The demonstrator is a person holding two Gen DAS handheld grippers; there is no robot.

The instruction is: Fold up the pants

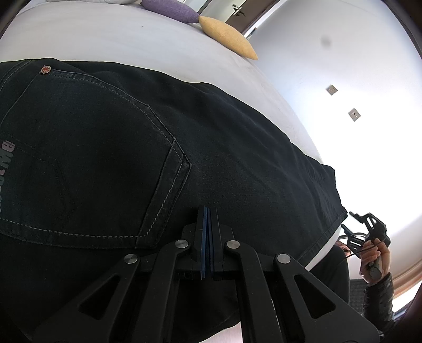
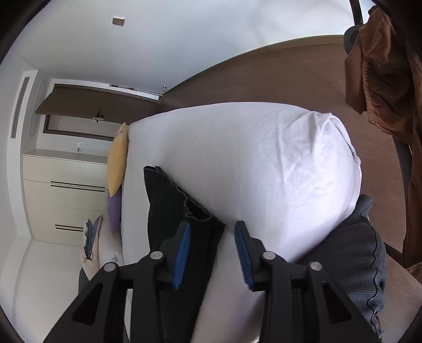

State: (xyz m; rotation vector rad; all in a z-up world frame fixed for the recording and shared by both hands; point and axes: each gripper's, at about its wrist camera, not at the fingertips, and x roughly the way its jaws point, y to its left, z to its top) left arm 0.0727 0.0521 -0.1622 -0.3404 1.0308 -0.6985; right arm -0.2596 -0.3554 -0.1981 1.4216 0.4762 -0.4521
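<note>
pants: dark jeans (image 1: 184, 147) lying flat on white bed (image 1: 118, 37), already looking doubled leg over leg, back pocket (image 1: 92, 158) facing up, hem end (image 2: 158, 174) reaching toward the pillows
left gripper: left gripper (image 1: 208, 213) sitting low at the near edge of the pants beside the pocket, blue pads pressed together; cannot tell whether any cloth is pinched between them
right gripper: right gripper (image 2: 212, 248) hovering with jaws spread wide, holding nothing; left finger over the dark cloth edge, right finger over bare sheet
step in hand: judging it as getting 2 grips set for the next fold, hem toward waistband
doing it well: right claw needing to be lowered so both layers are going between the pads, then closing right at the edge; both ends lifting together and level, keeping seams lined up
risk: catching only the top layer, or bedsheet along with it
background: yellow cushion (image 1: 229, 37), purple cushion (image 1: 168, 9), chair with grey garment (image 2: 361, 253)
</note>
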